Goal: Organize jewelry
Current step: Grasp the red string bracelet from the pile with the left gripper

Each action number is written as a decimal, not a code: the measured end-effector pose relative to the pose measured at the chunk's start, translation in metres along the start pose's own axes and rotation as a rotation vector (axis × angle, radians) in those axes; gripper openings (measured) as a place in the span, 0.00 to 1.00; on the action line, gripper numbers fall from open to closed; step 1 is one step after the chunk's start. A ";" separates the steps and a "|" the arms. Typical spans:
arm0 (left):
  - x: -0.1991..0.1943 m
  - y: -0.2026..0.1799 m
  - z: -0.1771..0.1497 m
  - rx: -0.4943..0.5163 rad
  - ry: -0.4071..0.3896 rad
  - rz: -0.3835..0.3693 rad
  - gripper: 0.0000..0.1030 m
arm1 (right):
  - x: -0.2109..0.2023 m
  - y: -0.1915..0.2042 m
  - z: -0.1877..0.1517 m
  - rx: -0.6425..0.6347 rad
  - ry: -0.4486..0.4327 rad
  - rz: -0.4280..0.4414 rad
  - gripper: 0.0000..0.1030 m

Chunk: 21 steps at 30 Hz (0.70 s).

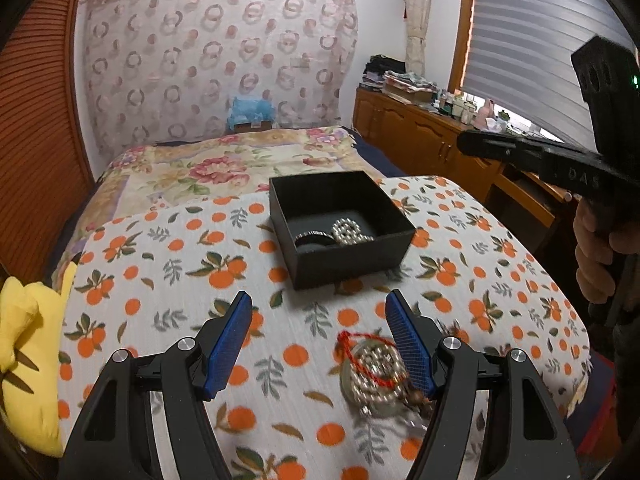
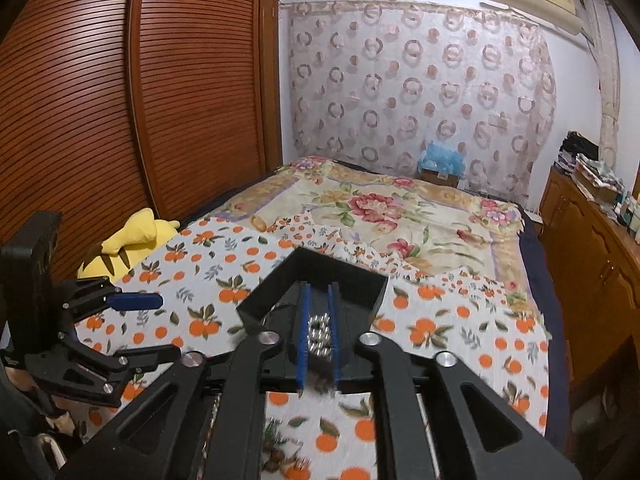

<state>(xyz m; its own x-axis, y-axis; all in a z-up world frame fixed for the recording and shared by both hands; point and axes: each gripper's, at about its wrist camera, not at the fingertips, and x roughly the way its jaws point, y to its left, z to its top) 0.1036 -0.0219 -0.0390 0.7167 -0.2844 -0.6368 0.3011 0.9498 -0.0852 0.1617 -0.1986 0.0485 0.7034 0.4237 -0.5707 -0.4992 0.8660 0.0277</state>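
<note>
A black open box (image 1: 304,196) stands on the orange-print cloth (image 1: 172,280). Inside it lie a silver bead bracelet (image 1: 349,230) and a dark ring-shaped piece (image 1: 314,239). My left gripper (image 1: 319,296) is open just above the cloth, nothing between its pads. Against its right finger lies a pile of jewelry (image 1: 372,372): silver beads and a red cord. My right gripper (image 2: 320,292) hovers over the box (image 2: 276,292) with its jaws a narrow gap apart. The silver beads (image 2: 320,334) show in that gap, lying in the box below. A hand holds the right gripper (image 1: 464,144) above the table.
A yellow plush toy (image 1: 20,332) lies at the cloth's left edge. Behind the box is a bed with a floral quilt (image 1: 224,168). A wooden cabinet (image 1: 420,136) with clutter on top runs along the right. A slatted wooden wardrobe (image 2: 120,120) stands on the left.
</note>
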 end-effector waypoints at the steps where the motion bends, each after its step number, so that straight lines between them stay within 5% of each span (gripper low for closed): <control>1: -0.003 -0.001 -0.004 0.001 0.003 -0.002 0.64 | -0.002 0.001 -0.005 0.007 0.002 0.002 0.30; 11: 0.000 -0.003 -0.036 -0.015 0.070 -0.041 0.64 | -0.006 0.012 -0.068 0.050 0.076 0.031 0.30; 21: 0.038 -0.016 -0.031 0.003 0.145 -0.099 0.43 | 0.004 0.009 -0.109 0.100 0.132 0.032 0.30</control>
<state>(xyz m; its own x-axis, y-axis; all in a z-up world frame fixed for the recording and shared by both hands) 0.1061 -0.0442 -0.0855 0.5850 -0.3542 -0.7296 0.3673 0.9177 -0.1511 0.1045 -0.2181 -0.0427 0.6124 0.4186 -0.6706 -0.4630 0.8775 0.1250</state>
